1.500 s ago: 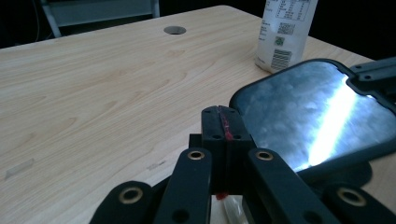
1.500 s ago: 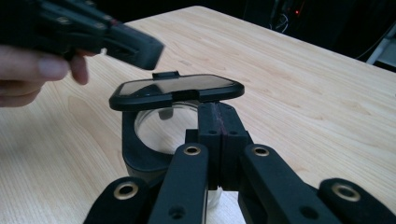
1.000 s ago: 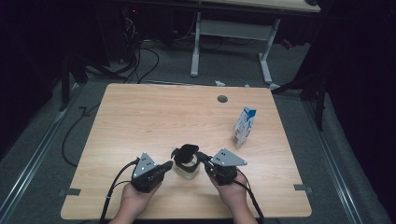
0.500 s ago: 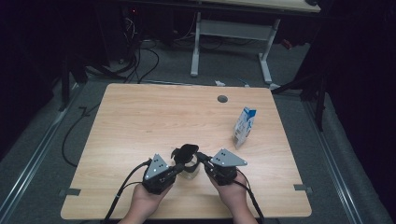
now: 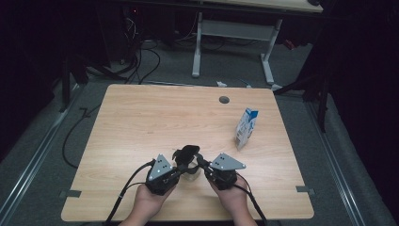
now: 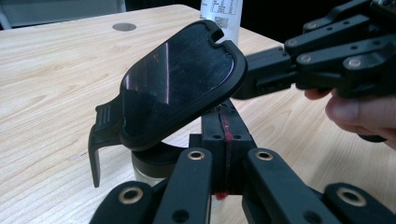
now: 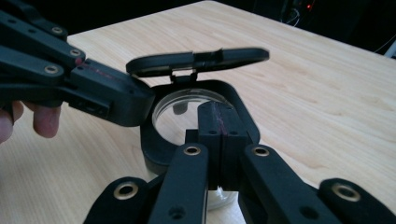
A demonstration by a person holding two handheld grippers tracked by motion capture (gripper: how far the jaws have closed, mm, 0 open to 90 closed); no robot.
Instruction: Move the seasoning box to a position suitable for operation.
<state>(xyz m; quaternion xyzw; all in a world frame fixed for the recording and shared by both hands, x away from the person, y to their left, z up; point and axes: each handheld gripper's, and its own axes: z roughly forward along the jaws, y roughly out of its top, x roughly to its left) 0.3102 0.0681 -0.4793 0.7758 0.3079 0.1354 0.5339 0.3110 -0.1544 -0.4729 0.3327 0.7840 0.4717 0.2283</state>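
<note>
A small clear jar [image 6: 148, 169] with a black rim [image 7: 158, 140] and a hinged black flip lid [image 5: 188, 152] stands near the table's front edge. The lid [image 6: 180, 88] is raised and tilted, so the round opening shows beneath it in the right gripper view. My left gripper [image 5: 181, 165] is shut, and its tip [image 6: 224, 116] sits just under the lid's edge. My right gripper [image 5: 200, 163] is shut too, with its tip [image 7: 217, 114] over the near rim. The left gripper [image 7: 126, 99] touches the rim from the left, and the right gripper [image 6: 261, 77] meets the lid's right edge.
A blue and white carton [image 5: 246, 127] stands upright at the right of the wooden table [image 5: 141, 122]. A round cable hole [image 5: 224, 100] lies near the far edge. Beyond the table are cables and another table's legs on grey floor.
My left gripper has moved right, from a little left of the jar to right against it. The right gripper and the carton have stayed put.
</note>
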